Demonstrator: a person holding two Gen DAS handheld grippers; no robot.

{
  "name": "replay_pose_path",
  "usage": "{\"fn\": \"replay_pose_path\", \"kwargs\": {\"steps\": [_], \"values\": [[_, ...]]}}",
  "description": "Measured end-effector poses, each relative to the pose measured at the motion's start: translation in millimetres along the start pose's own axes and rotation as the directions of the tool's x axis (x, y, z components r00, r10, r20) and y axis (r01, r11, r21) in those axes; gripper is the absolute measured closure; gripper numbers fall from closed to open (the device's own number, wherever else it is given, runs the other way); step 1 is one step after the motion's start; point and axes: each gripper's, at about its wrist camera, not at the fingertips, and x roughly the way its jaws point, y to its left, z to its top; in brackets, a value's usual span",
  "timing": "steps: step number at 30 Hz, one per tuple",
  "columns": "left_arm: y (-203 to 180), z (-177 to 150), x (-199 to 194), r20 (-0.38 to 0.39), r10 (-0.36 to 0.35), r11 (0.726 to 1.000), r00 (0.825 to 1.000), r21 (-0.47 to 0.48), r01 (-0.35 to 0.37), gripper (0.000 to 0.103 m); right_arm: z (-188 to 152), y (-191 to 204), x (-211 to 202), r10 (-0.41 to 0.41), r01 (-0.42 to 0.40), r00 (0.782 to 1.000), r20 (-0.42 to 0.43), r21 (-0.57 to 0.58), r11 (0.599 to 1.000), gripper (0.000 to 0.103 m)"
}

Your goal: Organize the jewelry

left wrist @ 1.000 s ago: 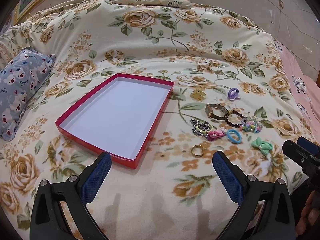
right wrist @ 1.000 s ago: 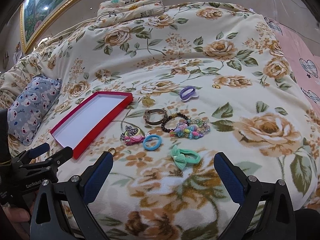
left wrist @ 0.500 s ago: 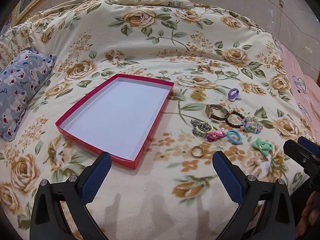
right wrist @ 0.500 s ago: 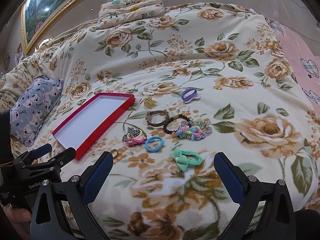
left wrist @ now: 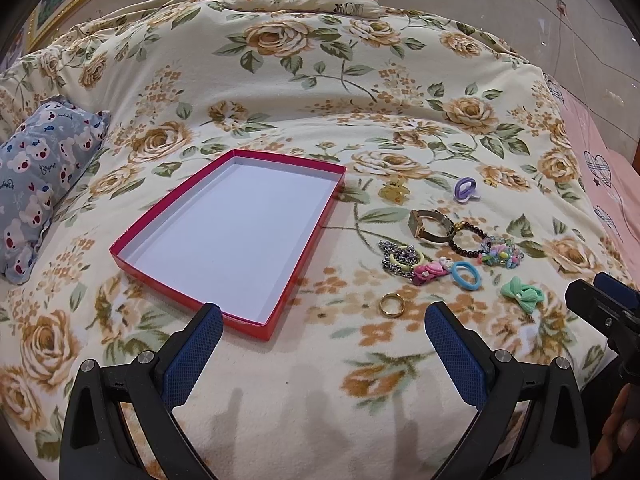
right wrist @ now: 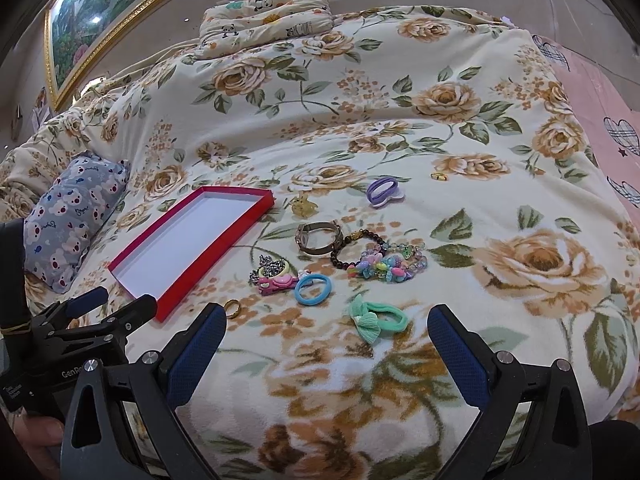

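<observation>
Both hand-held grippers hover low over the bed w/ fingers spread wide, nothing between them — left hand-held gripper (left wrist: pixel 322 316) sits by the near corner of the red tray (left wrist: pixel 298 272), right hand-held gripper (right wrist: pixel 326 318) sits short of the jewelry.

Nearest: gold ring (left wrist: pixel 392 304) on the floral blanket (left wrist: pixel 280 80), just right of the tray, and a mint bow hair tie (right wrist: pixel 376 318). Next row: blue hair tie (right wrist: pixel 312 289), pink clip (right wrist: pixel 276 283) touching a silver chain (right wrist: pixel 268 268). Behind — watch (right wrist: pixel 318 237), dark bead bracelet (right wrist: pixel 356 246) and a pastel bead bracelet (right wrist: pixel 386 266), the 3 overlapping. Farther: yellow clip (right wrist: pixel 304 206), purple hair tie (right wrist: pixel 382 191).

Tray is empty, white inside. Grey bear pillow (left wrist: pixel 36 192) lies far left.
</observation>
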Motion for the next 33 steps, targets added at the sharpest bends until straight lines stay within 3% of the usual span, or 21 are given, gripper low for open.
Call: {"fn": "replay_pose_path", "kwargs": {"steps": [18,33], "values": [[-6.4,7.3,11.5,-0.033,0.000,1.000,0.999,0.022,0.001,0.001,0.8,-11.5,6.0,0.000,0.000,1.000,-0.014,0.034,0.999,0.001],[-9.3,43.5,53.5,-0.094,-0.051,0.998,0.994,0.028,0.054,0.002,16.6,-45.0,23.8,-0.052,0.055,0.998,-0.042,0.089,0.994,0.003]]}}
